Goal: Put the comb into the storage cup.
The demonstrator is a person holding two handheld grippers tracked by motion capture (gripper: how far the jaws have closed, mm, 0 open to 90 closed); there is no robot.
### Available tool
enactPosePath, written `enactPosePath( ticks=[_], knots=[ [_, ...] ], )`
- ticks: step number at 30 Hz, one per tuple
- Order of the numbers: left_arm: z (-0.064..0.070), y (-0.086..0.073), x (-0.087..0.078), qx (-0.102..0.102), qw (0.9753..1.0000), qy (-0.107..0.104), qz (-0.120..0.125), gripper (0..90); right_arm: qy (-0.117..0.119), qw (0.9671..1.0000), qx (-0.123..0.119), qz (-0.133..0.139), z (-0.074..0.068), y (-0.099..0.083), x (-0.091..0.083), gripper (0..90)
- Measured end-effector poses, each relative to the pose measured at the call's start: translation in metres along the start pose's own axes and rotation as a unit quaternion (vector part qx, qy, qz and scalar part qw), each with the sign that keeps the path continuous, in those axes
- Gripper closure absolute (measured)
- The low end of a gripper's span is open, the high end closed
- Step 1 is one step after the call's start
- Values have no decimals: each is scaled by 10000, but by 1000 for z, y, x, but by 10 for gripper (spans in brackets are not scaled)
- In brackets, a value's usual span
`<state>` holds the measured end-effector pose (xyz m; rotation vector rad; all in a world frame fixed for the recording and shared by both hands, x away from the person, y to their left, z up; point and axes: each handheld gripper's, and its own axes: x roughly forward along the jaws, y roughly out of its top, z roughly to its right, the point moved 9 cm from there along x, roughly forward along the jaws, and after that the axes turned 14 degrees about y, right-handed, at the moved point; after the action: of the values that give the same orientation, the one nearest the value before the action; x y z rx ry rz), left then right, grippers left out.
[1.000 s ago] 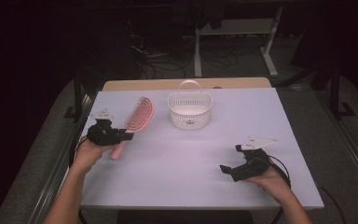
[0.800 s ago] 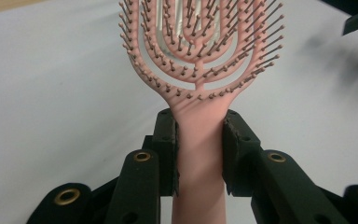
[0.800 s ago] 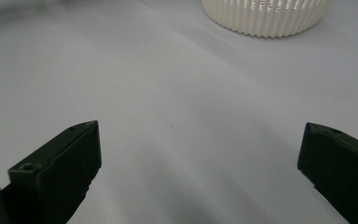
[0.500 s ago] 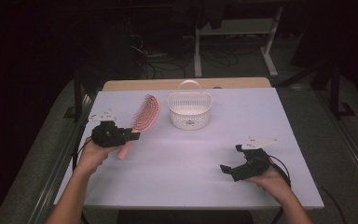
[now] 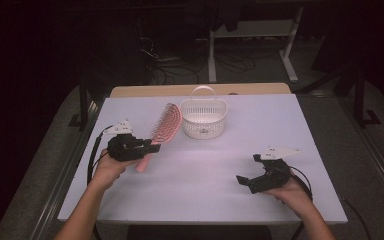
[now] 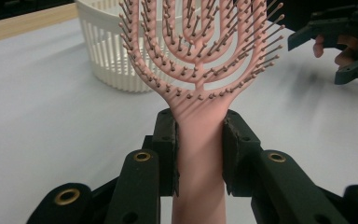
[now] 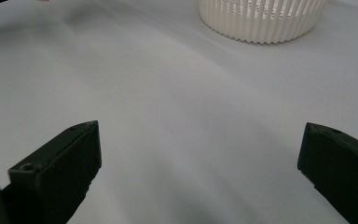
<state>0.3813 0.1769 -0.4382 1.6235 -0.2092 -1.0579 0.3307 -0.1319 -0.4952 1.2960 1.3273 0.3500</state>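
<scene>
My left gripper (image 5: 149, 148) (image 6: 199, 154) is shut on the neck of a pink hairbrush (image 5: 161, 131) (image 6: 200, 70), just below its bristled head. The brush is lifted at an angle, head pointing toward a white slatted basket (image 5: 204, 118) (image 6: 103, 51) at the back middle of the table. In the left gripper view the bristles face the camera and the basket stands right behind the head. My right gripper (image 5: 247, 180) (image 7: 200, 172) rests low at the front right, open wide with bare table between its jaws. The basket (image 7: 263, 18) shows at the top of the right gripper view.
The white table (image 5: 205, 165) carries just the brush and basket. A wooden strip (image 5: 200, 90) runs along its far edge. Dark floor, cables and a stand's legs (image 5: 250, 50) lie beyond. Metal rails flank the table on both sides.
My left gripper has raised the brush off the table and carried it right, toward the basket. The right gripper has stayed where it was.
</scene>
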Motion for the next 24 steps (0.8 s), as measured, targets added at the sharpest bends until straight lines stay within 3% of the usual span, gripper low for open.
enactPosePath(
  ticks=[9,12,24],
  knots=[
    [16,2,8,65,9997,-148,162,704,57,10000,30,44,-2,2,0,0],
    [27,1,13,134,9995,-225,184,704,51,10000,46,6,-3,3,0,0],
    [48,1,26,319,9987,-297,255,704,126,9997,182,136,-5,13,-4,0]
  ],
)
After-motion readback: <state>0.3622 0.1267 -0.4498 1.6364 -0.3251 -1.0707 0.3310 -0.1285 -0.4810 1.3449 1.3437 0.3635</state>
